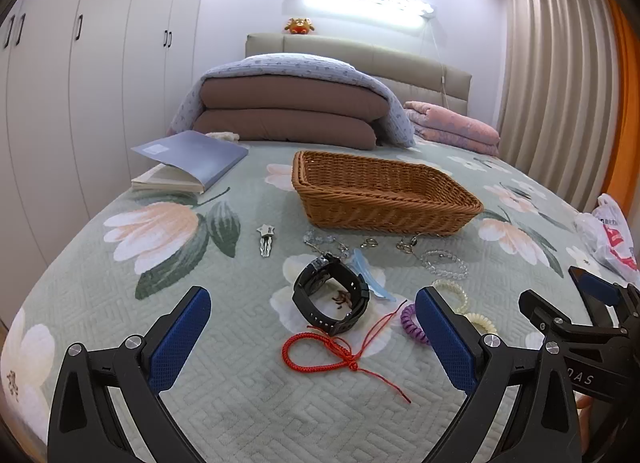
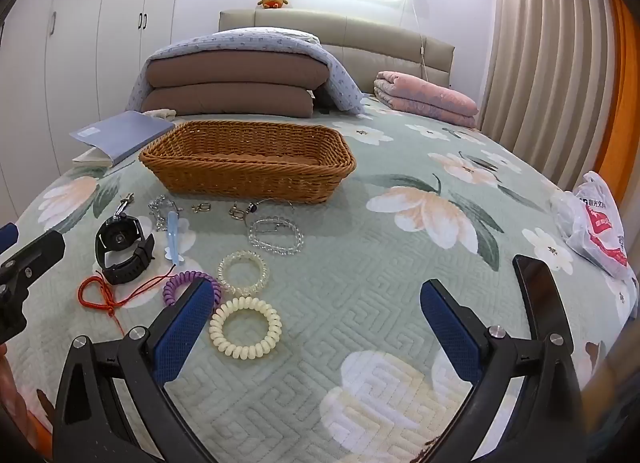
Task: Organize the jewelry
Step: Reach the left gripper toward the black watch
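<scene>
both hand-held grippers [image 1: 312, 327] [image 2: 316, 311] tilted downward, jaws wide

So my left gripper [image 1: 312, 337] and right gripper [image 2: 316, 329] look the same: chunky black plastic arms, shiny round silver screws at the pivots, and textured blue pads lining the jaws. White lettering on one housing.

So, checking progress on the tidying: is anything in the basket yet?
No, the basket looks empty, while the watch and the hair ties still lie on the bedspread.
</scene>
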Tool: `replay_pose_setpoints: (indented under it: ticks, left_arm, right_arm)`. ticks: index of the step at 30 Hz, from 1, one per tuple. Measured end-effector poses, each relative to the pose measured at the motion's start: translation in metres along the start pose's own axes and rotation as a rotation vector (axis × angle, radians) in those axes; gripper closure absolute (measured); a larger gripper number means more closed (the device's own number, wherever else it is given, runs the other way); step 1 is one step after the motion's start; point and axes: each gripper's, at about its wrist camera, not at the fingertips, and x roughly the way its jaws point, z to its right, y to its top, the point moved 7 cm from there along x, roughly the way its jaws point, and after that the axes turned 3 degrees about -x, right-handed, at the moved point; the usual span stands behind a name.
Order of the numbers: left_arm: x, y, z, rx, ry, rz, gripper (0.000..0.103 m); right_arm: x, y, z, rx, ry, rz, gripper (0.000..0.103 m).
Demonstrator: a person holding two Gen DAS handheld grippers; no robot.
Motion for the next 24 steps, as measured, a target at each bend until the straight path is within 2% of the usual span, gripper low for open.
replay_pose_setpoints:
  ticks: [11, 15, 18, 21, 24]
  left_arm:
    - [0.002, 0.000, 0.002, -0.004, 0.004, -0.002, 0.001]
    - [0.011, 0.000, -0.011, -0.042, 0.007, -0.042, 0.001]
    - [0.020, -0.001, -0.027, -0.101, 0.001, -0.090, 0.001]
    - [0.024, -0.003, -0.037, -0.105, 0.012, -0.120, 0.001]
    - [0.030, -0.006, -0.044, -0.099, 0.003, -0.155, 0.001]
  right_arm:
    - [0.001, -0.001, 0.002, 0.003, 0.003, -0.010, 0.000]
    - [0.001, 0.000, 0.009, 0.003, 0.034, -0.001, 0.000]
    - [0.005, 0.003, 0.011, -0.063, 0.013, 0.018, 0.000]
    - [0.008, 0.004, 0.008, -0.142, 0.068, 0.018, 0.010]
    - [0.017, 0.003, 0.001, -0.176, 0.133, 0.033, 0.014]
